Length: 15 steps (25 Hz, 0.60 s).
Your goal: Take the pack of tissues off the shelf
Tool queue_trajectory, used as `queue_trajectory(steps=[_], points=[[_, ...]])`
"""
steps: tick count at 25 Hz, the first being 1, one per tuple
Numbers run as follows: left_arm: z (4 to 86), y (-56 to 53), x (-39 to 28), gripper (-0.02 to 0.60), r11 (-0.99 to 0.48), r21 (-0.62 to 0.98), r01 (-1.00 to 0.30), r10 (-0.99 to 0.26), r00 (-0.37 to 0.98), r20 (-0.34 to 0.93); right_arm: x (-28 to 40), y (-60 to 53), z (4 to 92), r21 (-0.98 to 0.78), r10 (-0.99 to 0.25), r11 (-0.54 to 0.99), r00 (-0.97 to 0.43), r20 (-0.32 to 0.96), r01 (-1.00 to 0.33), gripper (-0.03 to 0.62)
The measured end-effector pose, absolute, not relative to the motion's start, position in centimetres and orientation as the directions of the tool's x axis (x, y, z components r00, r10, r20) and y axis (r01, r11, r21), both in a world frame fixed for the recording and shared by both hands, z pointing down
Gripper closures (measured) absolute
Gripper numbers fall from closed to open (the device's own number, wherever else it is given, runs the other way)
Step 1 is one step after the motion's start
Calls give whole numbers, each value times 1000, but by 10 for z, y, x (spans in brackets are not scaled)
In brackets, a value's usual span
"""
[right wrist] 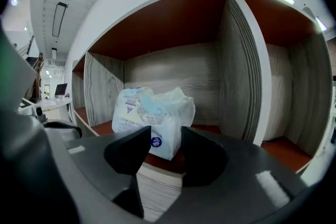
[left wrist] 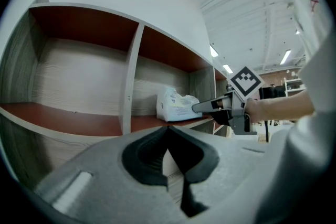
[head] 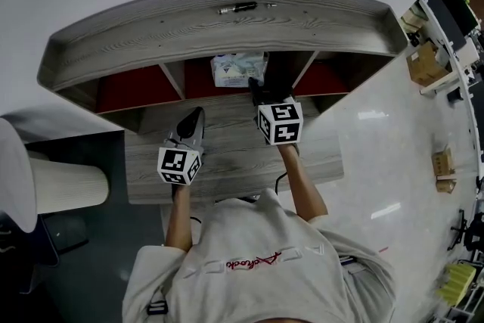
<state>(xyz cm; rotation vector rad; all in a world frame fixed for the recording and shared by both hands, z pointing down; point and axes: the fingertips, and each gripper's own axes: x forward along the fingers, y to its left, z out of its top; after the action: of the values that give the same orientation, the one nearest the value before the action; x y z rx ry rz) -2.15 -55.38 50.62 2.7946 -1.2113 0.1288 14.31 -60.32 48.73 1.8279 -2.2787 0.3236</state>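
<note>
**Right tongs reaching into the shelf for the tissues**

The pack of tissues (right wrist: 152,113) is sitting in the middle compartment (right wrist: 173,68) of the grey wooden shelf (head: 227,30). It is resting on the compartment's red floor, close to the front edge, with one corner pointing outward. The compartments to either side are showing only their red floors and wooden walls.

The right tongs (right wrist: 165,136) are reaching into the opening of that compartment. Their jaws are standing apart, and the pack's near lower corner is lying between the tips. The pack is not showing any clear squeeze, and it is sitting fully on the shelf.

The left tongs (left wrist: 168,131) are hanging back over the desk (head: 227,163) in front of the shelf. Their jaws are pressed together with nothing between them, and they are pointing toward the shelf's left side, well apart from the pack.
</note>
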Motion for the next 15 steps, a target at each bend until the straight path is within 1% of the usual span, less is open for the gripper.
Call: queue_trajectory(steps=[4,8,9,15], points=[[508,-556,-30,578,-679,61,-732,-724,681,111,145,-606,489,17,-932,184,-169,321,-983,439],[508,-557,-38,578,-678,64,-733,-725,680,108,146,-605,491,69,-939,150,-120,322,-986,553],[508,-557,-40,578,-677,64,-733,-726,680,108,146,-604,490,75,-942,144,-113,316,-987,565],[509,-557,-47,578,-677,70,-733,-726,680,105,147,-595,486,100,-966,110,-83,244,-989,579]])
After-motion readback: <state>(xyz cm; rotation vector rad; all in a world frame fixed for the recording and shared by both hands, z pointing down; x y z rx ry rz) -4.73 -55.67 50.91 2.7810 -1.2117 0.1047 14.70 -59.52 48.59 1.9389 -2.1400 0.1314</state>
